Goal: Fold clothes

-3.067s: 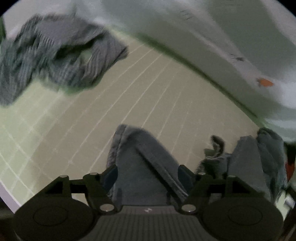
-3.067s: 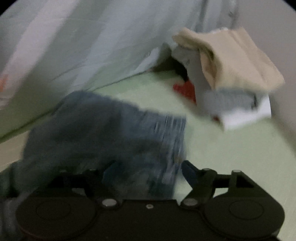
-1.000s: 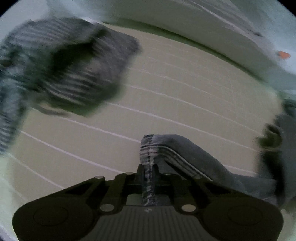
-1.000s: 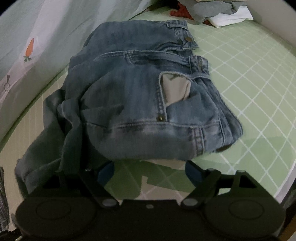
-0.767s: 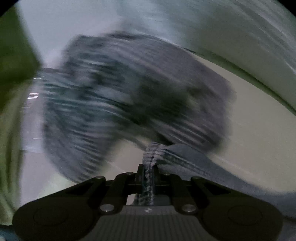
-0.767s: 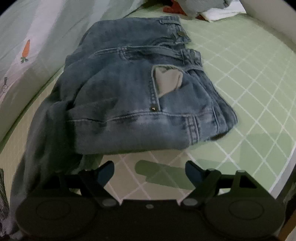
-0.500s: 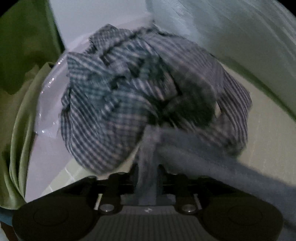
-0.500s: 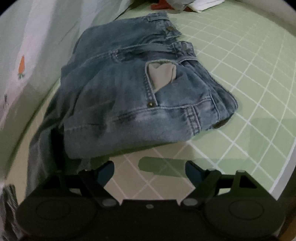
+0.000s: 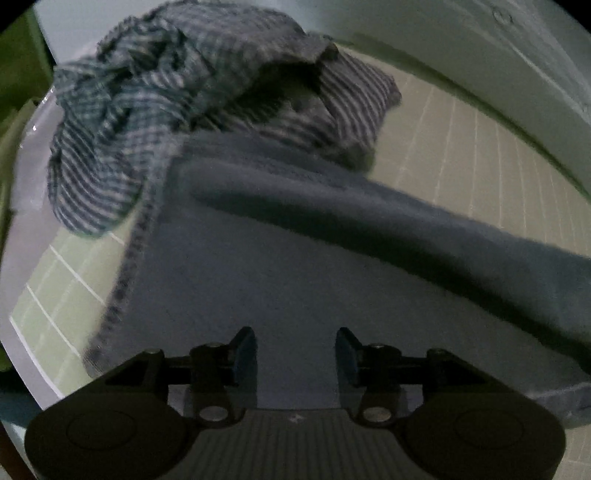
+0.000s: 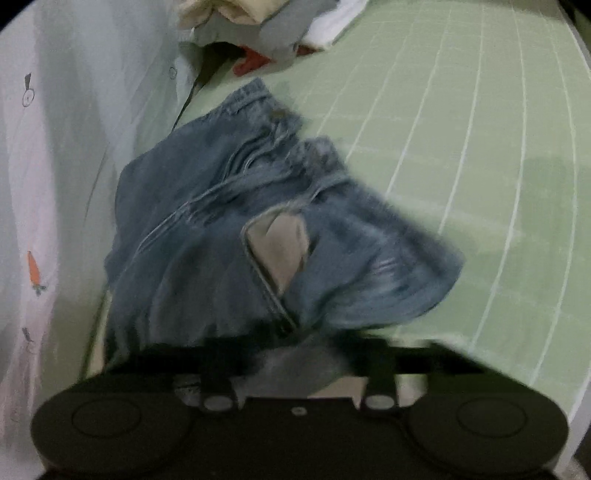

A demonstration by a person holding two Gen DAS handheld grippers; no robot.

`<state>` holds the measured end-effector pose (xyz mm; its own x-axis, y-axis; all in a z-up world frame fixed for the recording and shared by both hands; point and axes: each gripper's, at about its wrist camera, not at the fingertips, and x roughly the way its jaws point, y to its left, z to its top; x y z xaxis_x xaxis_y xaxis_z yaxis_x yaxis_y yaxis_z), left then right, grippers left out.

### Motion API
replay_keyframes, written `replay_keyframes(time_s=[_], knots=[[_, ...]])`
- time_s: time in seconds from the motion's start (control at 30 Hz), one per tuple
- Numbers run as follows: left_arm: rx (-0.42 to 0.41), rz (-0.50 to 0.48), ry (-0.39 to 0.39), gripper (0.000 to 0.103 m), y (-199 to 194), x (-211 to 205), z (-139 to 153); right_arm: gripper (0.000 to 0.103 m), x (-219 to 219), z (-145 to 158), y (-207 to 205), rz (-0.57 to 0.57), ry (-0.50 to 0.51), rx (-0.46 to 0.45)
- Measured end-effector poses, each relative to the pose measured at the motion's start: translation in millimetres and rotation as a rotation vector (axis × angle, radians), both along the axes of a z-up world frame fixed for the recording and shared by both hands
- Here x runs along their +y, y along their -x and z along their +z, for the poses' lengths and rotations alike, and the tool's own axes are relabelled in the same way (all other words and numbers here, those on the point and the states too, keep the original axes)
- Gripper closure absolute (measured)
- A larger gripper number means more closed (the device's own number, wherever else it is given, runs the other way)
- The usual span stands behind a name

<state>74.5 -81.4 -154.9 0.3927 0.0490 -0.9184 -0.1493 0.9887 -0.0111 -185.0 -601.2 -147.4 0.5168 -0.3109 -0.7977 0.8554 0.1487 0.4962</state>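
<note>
Left tongs (image 9: 295, 350) spread wide, hovering over a flattened denim leg of the jeans (image 9: 295, 280), pinching nothing. Right tongs (image 10: 295, 354) blurring at the waist end of the jeans (image 10: 258, 229); spread or pressed together, impossible telling. Only from the left wrist: showing a crumpled checked shirt (image 9: 147, 110) lying beyond the leg's hem. Only from the right wrist: showing the pocket lining, a clothes pile (image 10: 266, 33) far off, green gridded surface (image 10: 480, 147), carrot-print sheet (image 10: 44, 221).

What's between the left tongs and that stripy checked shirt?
In the left wrist view, the jeans leg fills that stretch: it spreads flat from the open left tongs up to the crumpled shirt, and its far end reaches the shirt's edge.
</note>
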Motion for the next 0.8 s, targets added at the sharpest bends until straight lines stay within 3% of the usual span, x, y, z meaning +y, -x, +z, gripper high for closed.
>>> replay_keyframes(time_s=[0.1,0.3,0.43,0.57,0.67,0.77,0.8], knots=[[-0.004,0.007,-0.034,0.046,7,-7,-2,0.088,-15,19,11,0.037,0.122,0.016],[0.010,0.077,-0.031,0.039,22,-1,-4,0.090,-74,73,43,0.037,0.430,0.148],[0.011,0.079,-0.023,0.038,40,-6,-6,0.091,-108,80,58,0.011,0.489,0.222],[0.021,0.095,-0.052,0.038,47,-18,-6,0.090,-125,52,70,0.003,0.412,0.299],[0.042,0.104,-0.072,0.038,48,-23,-3,0.083,-126,31,65,0.043,0.340,0.378],[0.030,0.123,-0.079,0.034,48,-28,7,0.055,-115,31,51,0.112,0.379,0.451],[0.020,0.133,-0.081,0.028,47,-30,11,0.037,-112,35,43,0.126,0.404,0.461]])
